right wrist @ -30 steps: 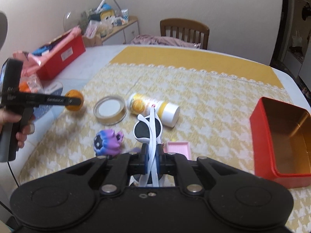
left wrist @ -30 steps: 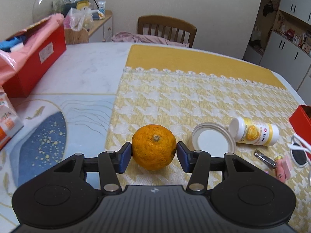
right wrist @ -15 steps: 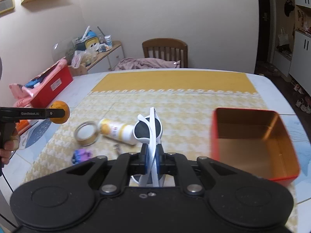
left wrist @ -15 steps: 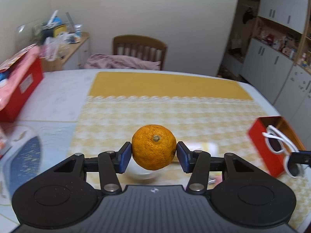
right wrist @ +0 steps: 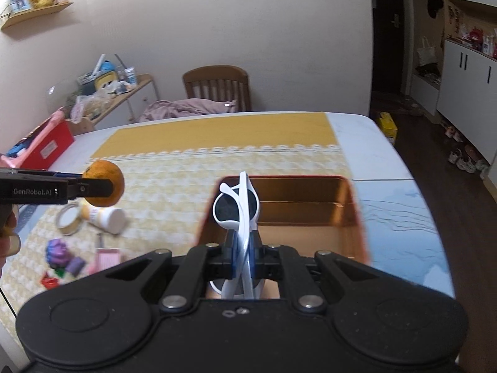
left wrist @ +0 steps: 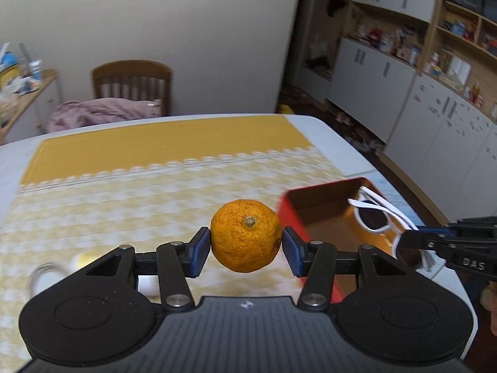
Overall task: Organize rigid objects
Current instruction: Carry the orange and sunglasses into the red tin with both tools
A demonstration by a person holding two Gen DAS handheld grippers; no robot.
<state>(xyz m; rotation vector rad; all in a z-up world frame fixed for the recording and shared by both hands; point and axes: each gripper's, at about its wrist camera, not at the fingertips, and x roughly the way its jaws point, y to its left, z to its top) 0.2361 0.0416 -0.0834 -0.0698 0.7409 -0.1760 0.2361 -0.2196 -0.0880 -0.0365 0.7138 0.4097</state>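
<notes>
My left gripper (left wrist: 245, 245) is shut on an orange (left wrist: 245, 236) and holds it in the air above the yellow tablecloth, just left of the red tin box (left wrist: 323, 205). The orange (right wrist: 105, 183) also shows in the right wrist view. My right gripper (right wrist: 243, 259) is shut on white sunglasses (right wrist: 237, 205) and holds them upright over the near edge of the open red tin box (right wrist: 341, 192). The sunglasses (left wrist: 377, 214) hang over the box in the left wrist view.
On the cloth at the left lie a round lid (right wrist: 68, 217), a white and yellow bottle (right wrist: 105, 216), a purple toy (right wrist: 57, 253) and a pink item (right wrist: 107, 258). A red bin (right wrist: 46, 146) stands at the far left. A wooden chair (right wrist: 217, 88) stands behind the table.
Both grippers have moved right toward the red tin box. The sunglasses are now over the box, and the orange is close beside it.
</notes>
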